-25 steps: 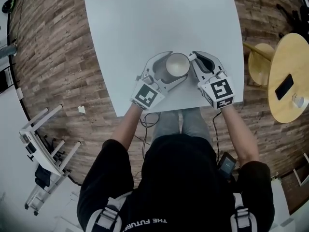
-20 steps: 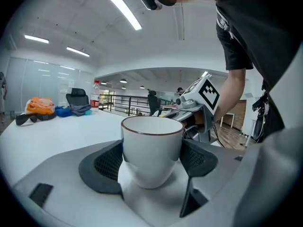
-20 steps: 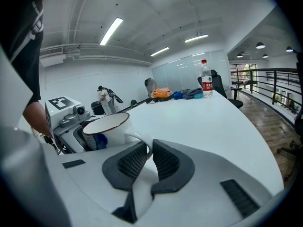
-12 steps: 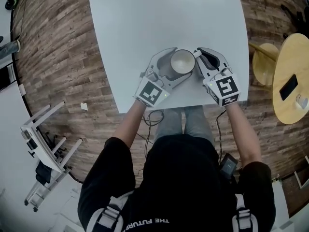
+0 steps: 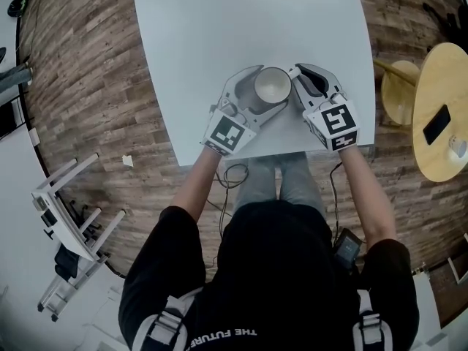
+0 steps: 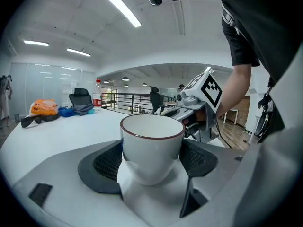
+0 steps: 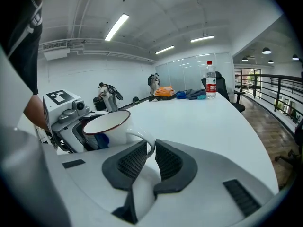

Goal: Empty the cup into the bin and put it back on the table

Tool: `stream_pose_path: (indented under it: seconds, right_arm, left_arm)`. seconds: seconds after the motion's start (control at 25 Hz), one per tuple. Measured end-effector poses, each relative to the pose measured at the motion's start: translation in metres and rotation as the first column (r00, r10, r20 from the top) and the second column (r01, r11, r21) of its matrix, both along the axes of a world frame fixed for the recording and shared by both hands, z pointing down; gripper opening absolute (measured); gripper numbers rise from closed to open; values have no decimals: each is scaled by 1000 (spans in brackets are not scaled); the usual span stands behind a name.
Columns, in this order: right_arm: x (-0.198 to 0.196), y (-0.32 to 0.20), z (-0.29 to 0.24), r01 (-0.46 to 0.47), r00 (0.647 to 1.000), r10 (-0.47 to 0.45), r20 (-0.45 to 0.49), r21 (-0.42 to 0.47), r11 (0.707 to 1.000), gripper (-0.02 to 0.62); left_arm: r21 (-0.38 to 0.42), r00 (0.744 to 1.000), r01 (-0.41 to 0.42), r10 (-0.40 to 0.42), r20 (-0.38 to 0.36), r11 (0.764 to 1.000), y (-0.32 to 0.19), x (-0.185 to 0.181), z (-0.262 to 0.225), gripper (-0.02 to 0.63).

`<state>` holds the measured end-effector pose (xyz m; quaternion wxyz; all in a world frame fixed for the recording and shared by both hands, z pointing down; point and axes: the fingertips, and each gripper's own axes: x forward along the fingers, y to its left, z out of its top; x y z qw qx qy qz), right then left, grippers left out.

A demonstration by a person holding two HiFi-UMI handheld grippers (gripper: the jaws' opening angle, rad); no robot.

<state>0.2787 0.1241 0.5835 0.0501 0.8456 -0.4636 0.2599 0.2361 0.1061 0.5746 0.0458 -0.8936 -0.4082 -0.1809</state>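
Nothing to log as moved since a second ago: cup [image 5: 272, 86] and both tools hold the same arrangement; only the framing drifts.

Cup: white glazed, round mouth, thin dark red-brown line on the rim, wall curving in to a narrower foot. It has a loop handle [image 7: 147, 138] on your right side and a blue patch [image 7: 98, 141] on the wall, seen in the right gripper view. It stands upright over the desk [image 5: 219, 20], close to the near edge and a little right of that edge's middle. Whether the foot rests on the top or hangs just clear of it, can't tell.

Your left tool [image 6: 152, 161]: smooth pale grey shell, dark curved pads [image 6: 108, 163] with a fine mesh texture. Its jaws are wrapped round the cup's body, one pad pressed on each side of the wall below the rim.

Your right tool [image 7: 151, 148]: same shell, same meshed pads. Its jaws are drawn nearly together, pinching the loop handle between the pad tips. The cup's body lies just beyond them, to the left in that view.

Marker cubes [image 5: 229, 134], black-and-white squares, sit at the back of each tool, toward the near edge. Desk top is plain, smooth white; the floor [image 5: 80, 86] around it is brown wood plank.
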Motion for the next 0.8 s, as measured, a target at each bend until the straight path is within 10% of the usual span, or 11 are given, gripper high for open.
stream_pose_path:
  seconds: [0.44,0.8]
  right_arm:
    - [-27,41,-13,-48,998,49,30,-55,997,51]
    - [-38,55,-161,-87,983,97,-155,66,994,49]
  left_arm:
    - [-6,998,52,-51,29,999,-20,-45,-27,371]
    - [-136,943,311,-324,-81,940,-65,-70,-161,371]
